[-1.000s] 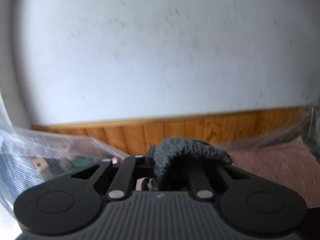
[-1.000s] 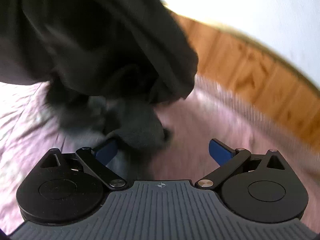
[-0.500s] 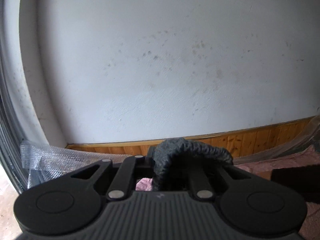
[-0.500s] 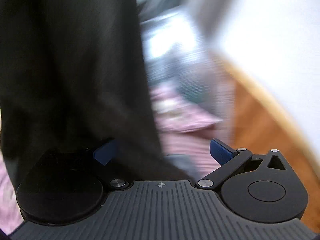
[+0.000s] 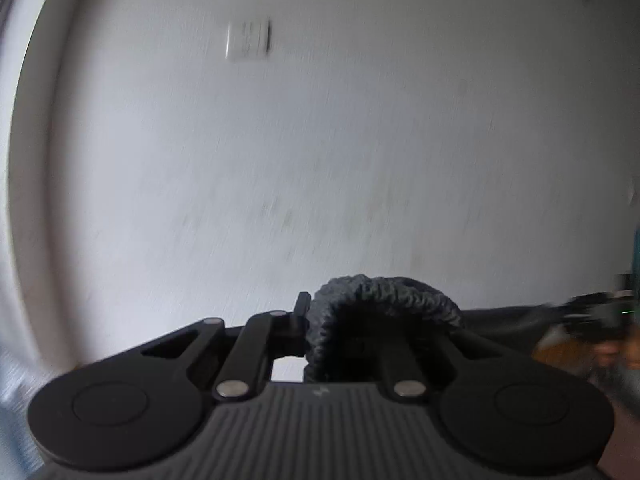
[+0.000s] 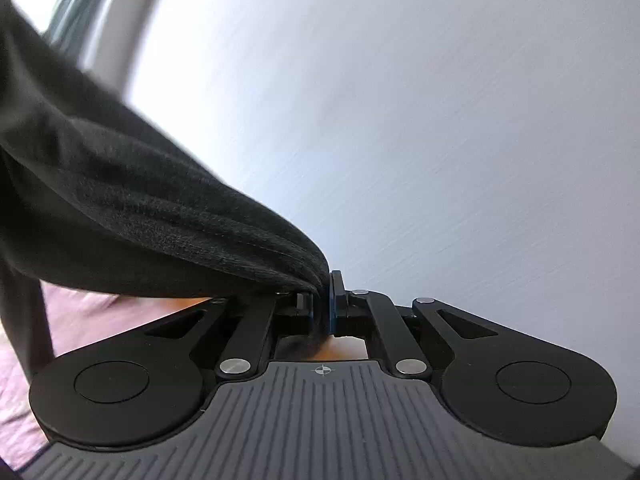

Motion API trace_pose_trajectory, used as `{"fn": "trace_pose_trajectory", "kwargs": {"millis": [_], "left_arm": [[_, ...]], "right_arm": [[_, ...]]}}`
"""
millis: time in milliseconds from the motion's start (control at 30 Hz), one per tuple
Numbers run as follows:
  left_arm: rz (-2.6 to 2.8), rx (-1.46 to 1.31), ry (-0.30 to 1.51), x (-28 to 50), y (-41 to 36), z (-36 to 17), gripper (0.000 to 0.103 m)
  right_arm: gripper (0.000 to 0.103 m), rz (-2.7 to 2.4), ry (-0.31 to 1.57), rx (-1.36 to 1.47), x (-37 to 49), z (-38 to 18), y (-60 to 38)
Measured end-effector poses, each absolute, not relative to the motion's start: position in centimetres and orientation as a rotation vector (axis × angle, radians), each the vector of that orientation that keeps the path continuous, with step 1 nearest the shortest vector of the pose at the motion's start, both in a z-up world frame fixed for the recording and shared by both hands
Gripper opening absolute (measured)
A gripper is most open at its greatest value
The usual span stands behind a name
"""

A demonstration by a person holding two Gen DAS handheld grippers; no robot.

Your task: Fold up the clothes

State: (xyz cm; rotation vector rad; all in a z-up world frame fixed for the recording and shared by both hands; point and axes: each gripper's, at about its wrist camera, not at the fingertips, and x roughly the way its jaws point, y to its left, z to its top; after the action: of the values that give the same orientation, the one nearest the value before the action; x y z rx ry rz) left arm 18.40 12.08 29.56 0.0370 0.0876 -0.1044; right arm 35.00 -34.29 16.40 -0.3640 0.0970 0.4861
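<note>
A dark grey knitted garment [image 5: 380, 300] bunches over my left gripper [image 5: 316, 320], which is shut on its ribbed edge; the right finger is hidden under the cloth. In the right wrist view the same dark garment [image 6: 120, 200] stretches up and to the left from my right gripper [image 6: 322, 300], whose blue-padded fingers [image 6: 335, 292] are shut on a gathered fold. Both grippers are lifted and point at a white wall. The rest of the garment hangs out of sight.
A white wall [image 5: 320, 160] with a switch plate [image 5: 248, 42] fills the left wrist view. Pink bedding [image 6: 80, 320] and a strip of wood panelling [image 6: 188, 302] show below the cloth in the right wrist view. A blurred dark shape [image 5: 592, 320] lies at the right.
My right gripper was open near the garment; now it is shut on a fold and raised toward the wall. My left gripper, still holding the knit edge, has tilted upward away from the bed.
</note>
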Motion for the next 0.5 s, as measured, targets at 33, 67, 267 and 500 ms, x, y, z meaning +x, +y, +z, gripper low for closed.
{"fn": "trace_pose_trajectory", "kwargs": {"millis": [33, 67, 267, 500], "left_arm": [[-0.126, 0.043, 0.058, 18.5, 11.9, 30.0, 0.013], [-0.143, 0.055, 0.037, 18.5, 11.7, 30.2, 0.013], [-0.194, 0.064, 0.271, 17.4, 13.6, 19.9, 0.013], [-0.124, 0.022, 0.936, 14.7, 17.4, -9.2, 0.013]], "right_arm": [[0.003, 0.449, 0.067, -0.378, 32.2, 18.6, -35.9], [0.003, 0.412, 0.036, -0.392, 29.4, 20.8, -37.5], [0.004, 0.361, 0.162, -0.445, 15.8, 18.0, -40.7], [0.006, 0.371, 0.696, -0.361, 7.9, -6.1, -36.0]]}}
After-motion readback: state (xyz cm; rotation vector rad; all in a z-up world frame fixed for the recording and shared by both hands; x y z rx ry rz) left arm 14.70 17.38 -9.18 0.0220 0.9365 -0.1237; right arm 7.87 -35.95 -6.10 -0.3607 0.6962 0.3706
